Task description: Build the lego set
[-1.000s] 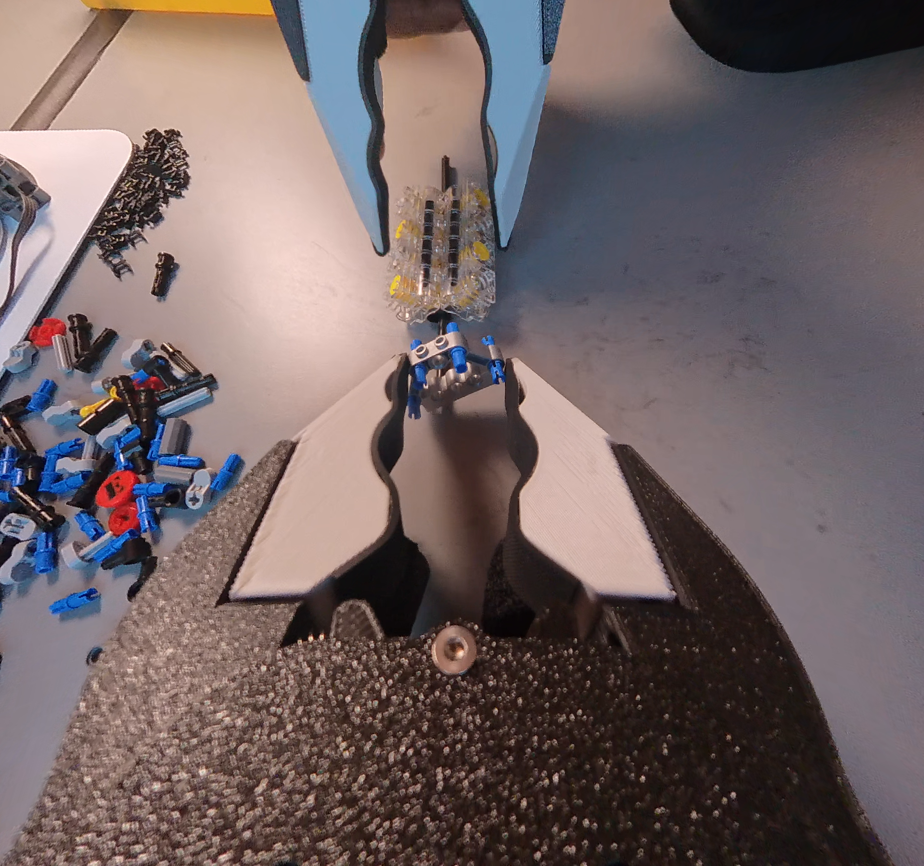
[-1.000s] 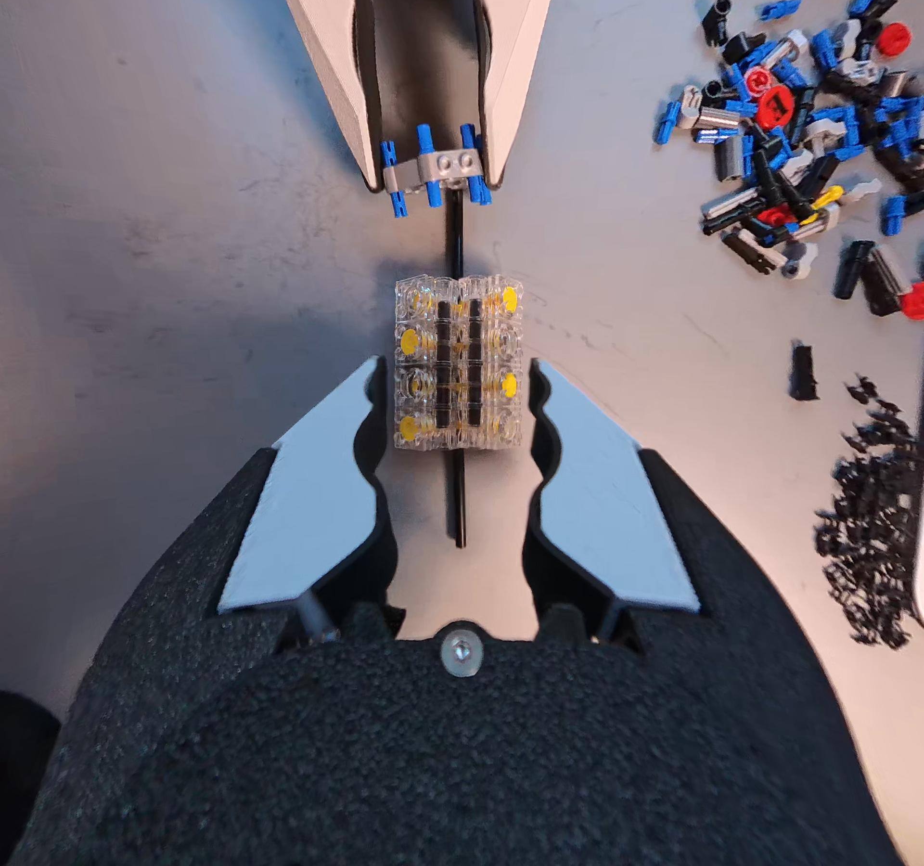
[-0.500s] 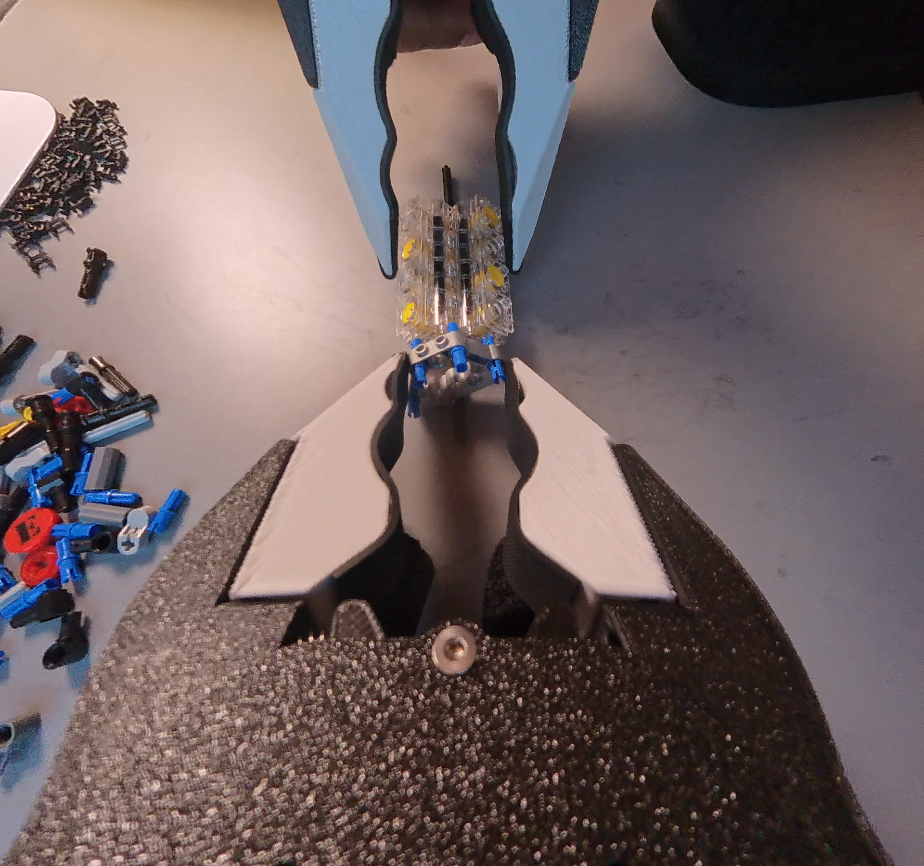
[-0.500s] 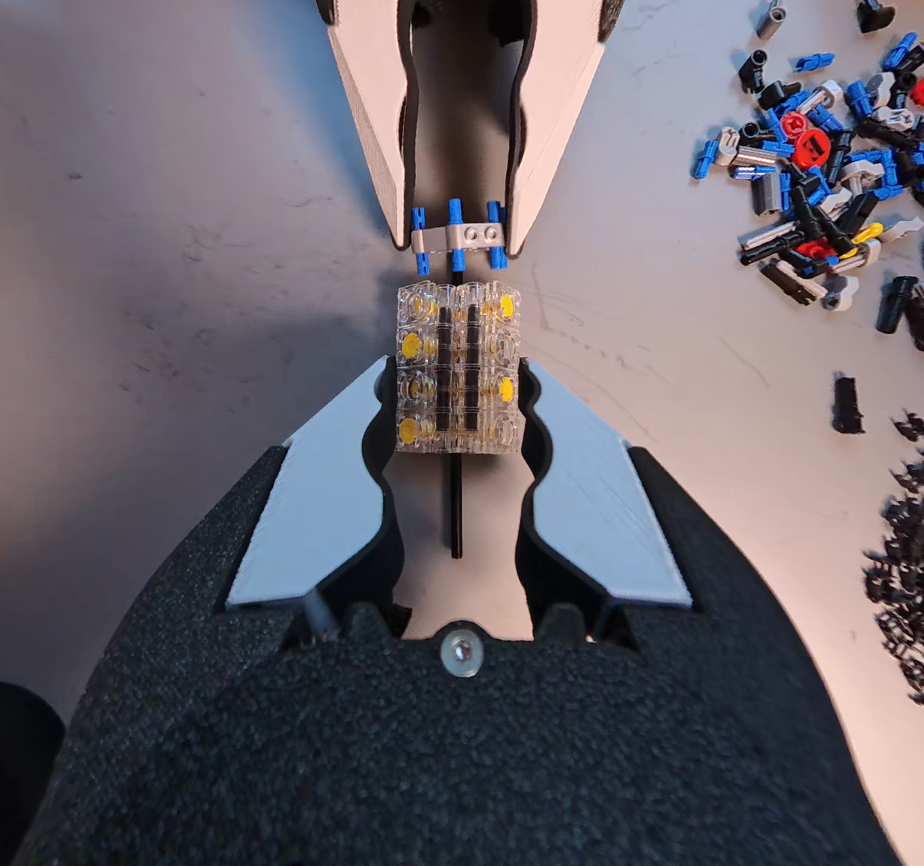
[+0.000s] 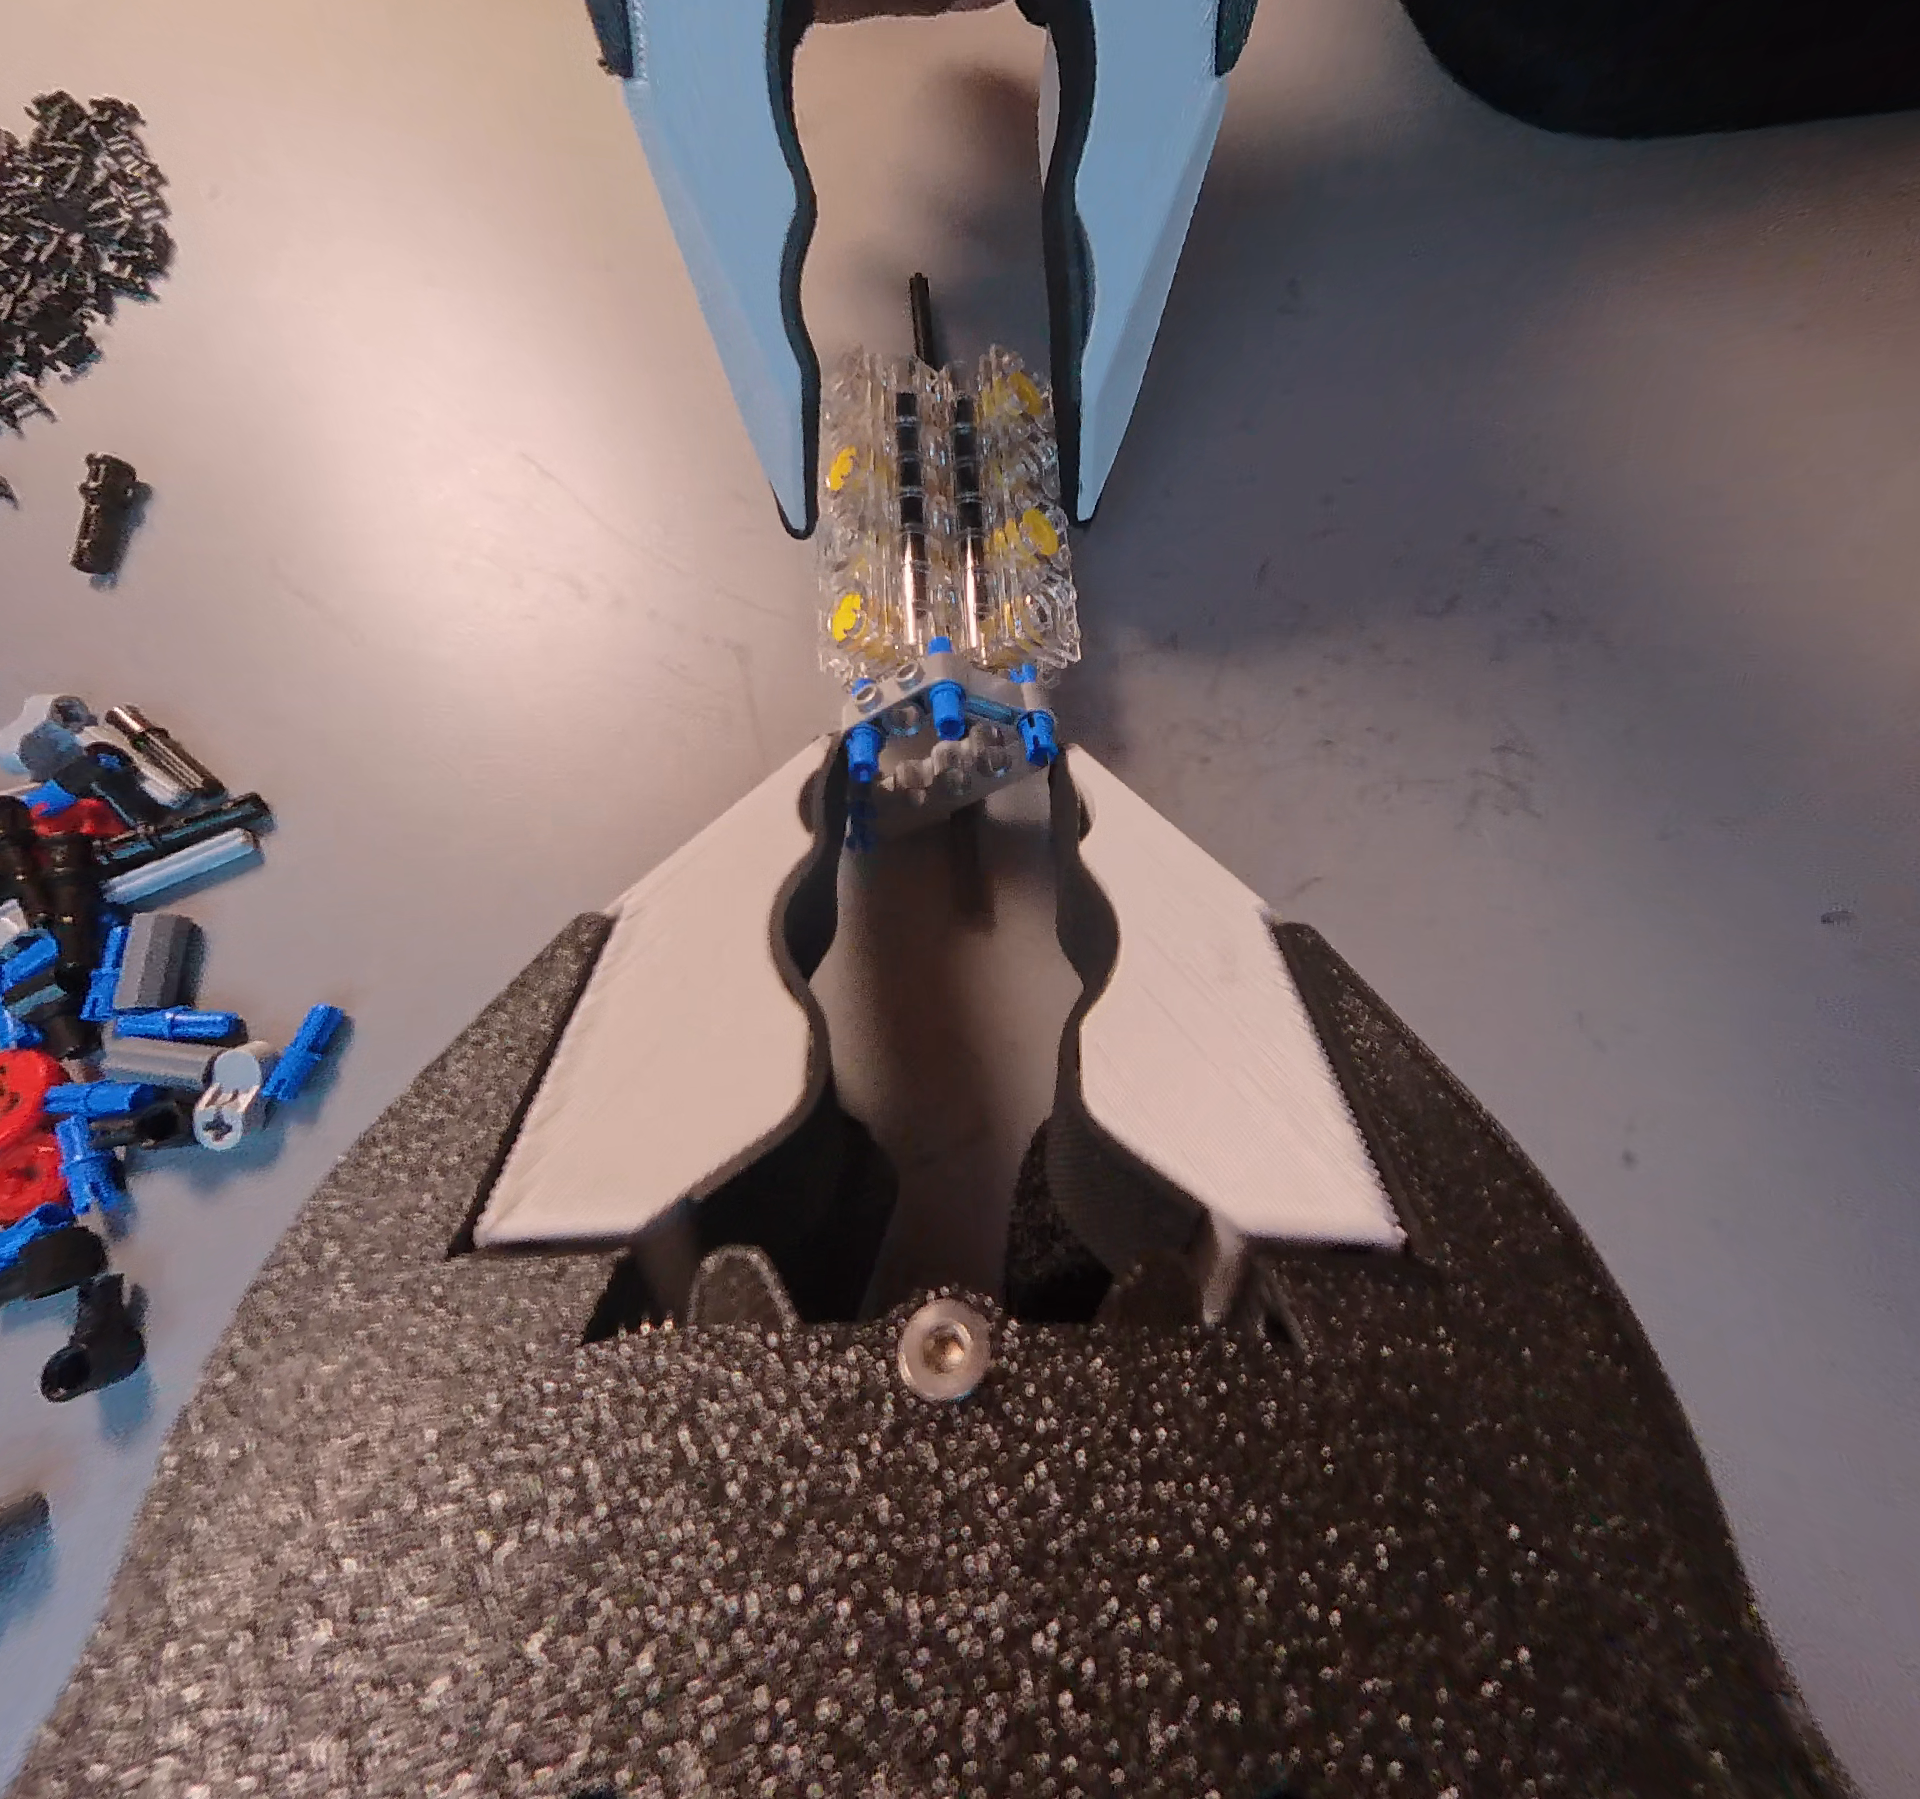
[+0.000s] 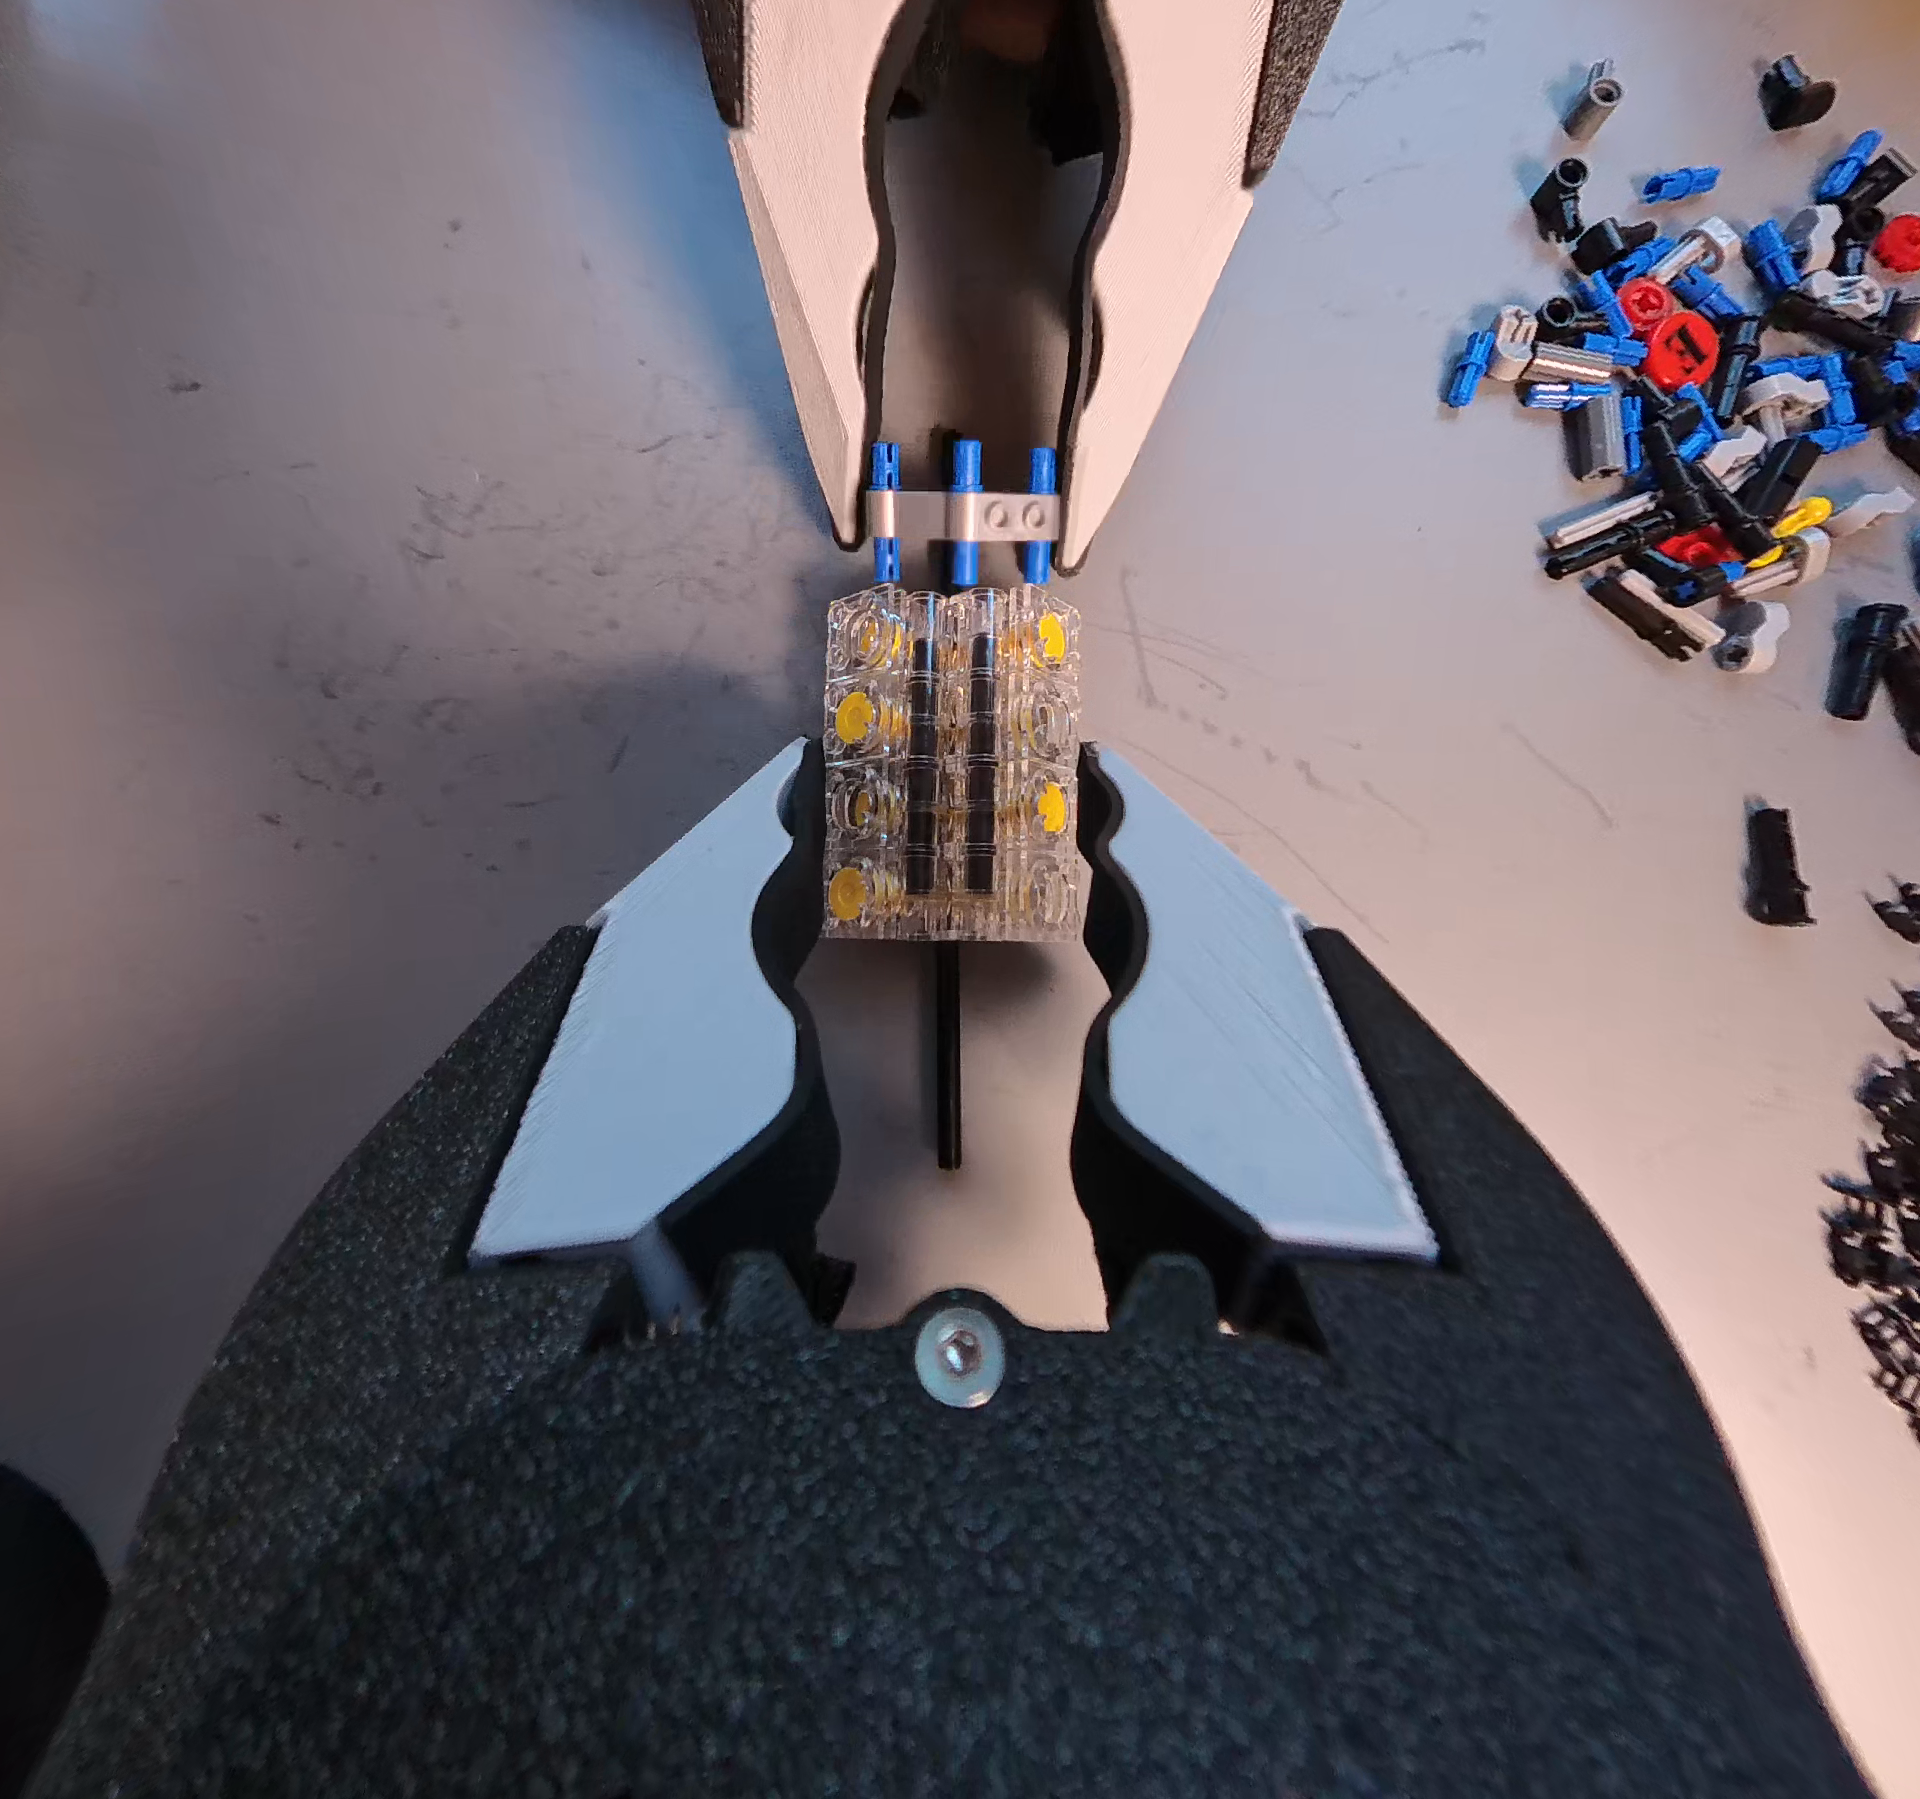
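Observation:
My left gripper (image 5: 945, 757) is shut on a short grey beam with three blue pins (image 5: 951, 747). My right gripper (image 6: 943, 757) is shut on a clear block with yellow dots (image 6: 951, 762), which has a thin black axle (image 6: 948, 1053) running through it. The two grippers face each other tip to tip above the grey table. The blue pins meet the end of the clear block (image 5: 945, 523). The axle's tip (image 5: 971, 866) shows behind the beam, between my left fingers. In the right wrist view the left gripper (image 6: 961, 544) and the beam (image 6: 961, 513) are at the top.
A pile of small blue, black, red and grey parts (image 5: 104, 1022) lies to the left, and shows at the right in the right wrist view (image 6: 1714, 399). A heap of tiny black pieces (image 5: 73, 222) and a loose black pin (image 5: 104, 513) lie nearby. A black object (image 5: 1662, 4) is at the far right. There is about 5 cm between the tips of the two grippers. Between my right fingertips and the black object (image 5: 1662, 4) there is roughly 20 cm.
The two grippers have closed the gap between them. The beam with blue pins now touches the clear block, and the axle reaches through past the beam.

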Available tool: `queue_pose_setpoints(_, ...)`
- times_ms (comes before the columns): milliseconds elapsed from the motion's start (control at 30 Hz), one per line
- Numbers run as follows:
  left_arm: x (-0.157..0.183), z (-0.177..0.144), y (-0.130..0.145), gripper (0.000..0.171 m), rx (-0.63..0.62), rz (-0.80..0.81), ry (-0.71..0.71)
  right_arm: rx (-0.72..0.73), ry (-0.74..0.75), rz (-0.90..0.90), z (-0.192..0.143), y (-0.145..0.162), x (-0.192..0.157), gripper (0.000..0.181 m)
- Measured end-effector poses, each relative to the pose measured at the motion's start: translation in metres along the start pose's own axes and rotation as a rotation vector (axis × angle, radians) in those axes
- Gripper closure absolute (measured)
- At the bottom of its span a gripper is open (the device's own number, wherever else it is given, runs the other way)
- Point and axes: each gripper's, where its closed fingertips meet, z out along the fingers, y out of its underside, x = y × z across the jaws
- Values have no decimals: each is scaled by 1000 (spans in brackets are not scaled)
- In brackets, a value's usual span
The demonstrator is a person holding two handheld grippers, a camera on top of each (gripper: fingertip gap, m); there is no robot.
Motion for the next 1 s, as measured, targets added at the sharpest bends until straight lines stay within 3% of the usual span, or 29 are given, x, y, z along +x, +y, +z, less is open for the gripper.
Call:
queue_pose_setpoints(200,-1,-3,0,131,-1,7,-28,1,14,-17,0,0,0,135)
queue_pose_setpoints(367,-2,-13,-1,125,6,-77,-32,2,20,-21,0,0,0,135)
queue_pose_setpoints(533,-10,-20,-1,125,-58,-227,-138,0,30,-27,0,0,0,135)
queue_pose_setpoints(767,-8,-8,-10,105,-116,-336,-204,4,45,-44,0,-1,0,135)
queue_pose_setpoints(900,-7,2,-4,106,-164,-375,-175,-5,45,-56,0,-1,0,135)
queue_pose_setpoints(1000,-3,4,-4,121,-176,-369,-141,-11,52,-61,0,-1,1,135)
